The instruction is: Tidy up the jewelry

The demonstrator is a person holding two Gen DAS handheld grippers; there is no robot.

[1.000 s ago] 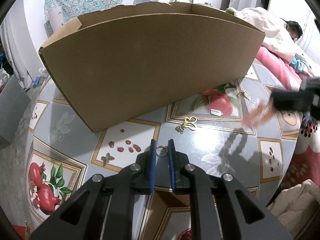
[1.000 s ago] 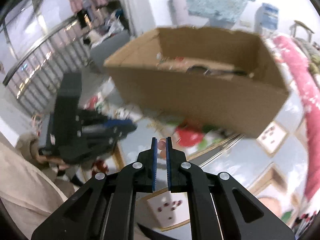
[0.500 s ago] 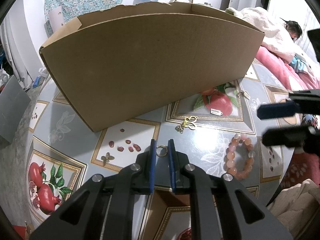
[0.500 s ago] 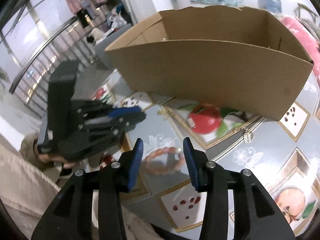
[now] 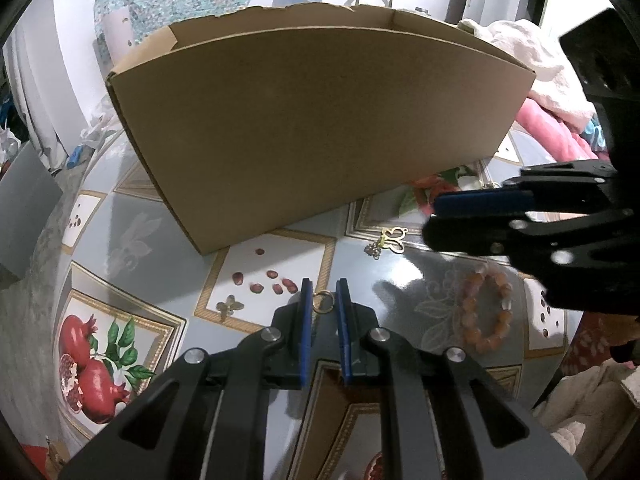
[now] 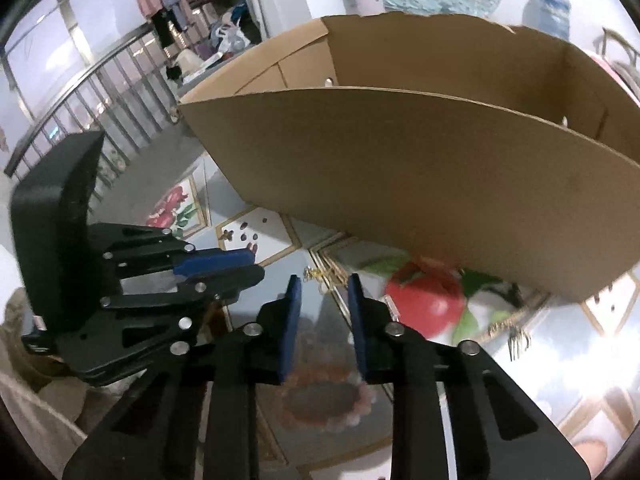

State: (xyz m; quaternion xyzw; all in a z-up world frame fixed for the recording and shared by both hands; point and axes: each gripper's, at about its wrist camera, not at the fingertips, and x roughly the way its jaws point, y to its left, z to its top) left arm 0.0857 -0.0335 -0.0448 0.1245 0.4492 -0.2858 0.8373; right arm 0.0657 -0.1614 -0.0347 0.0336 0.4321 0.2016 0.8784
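Observation:
A pink bead bracelet (image 5: 482, 310) lies on the patterned table (image 5: 140, 240); it shows blurred under my right gripper (image 6: 324, 292) in the right wrist view (image 6: 320, 404). My right gripper is open and empty; it also reaches in from the right in the left wrist view (image 5: 436, 220). My left gripper (image 5: 323, 292) is nearly shut around a small gold ring (image 5: 323, 302) on the table. A gold butterfly pendant (image 5: 386, 240) lies in front of the big cardboard box (image 5: 320, 128).
A small silver clip (image 6: 516, 338) lies on the table near the box's right corner. Pink and white bedding (image 5: 540, 92) lies at the right. A railing (image 6: 80, 92) and hanging clothes are behind at the left.
My right gripper opened and let the bead bracelet go onto the table, then moved forward over it toward the pendant. My left gripper has stayed still at the gold ring.

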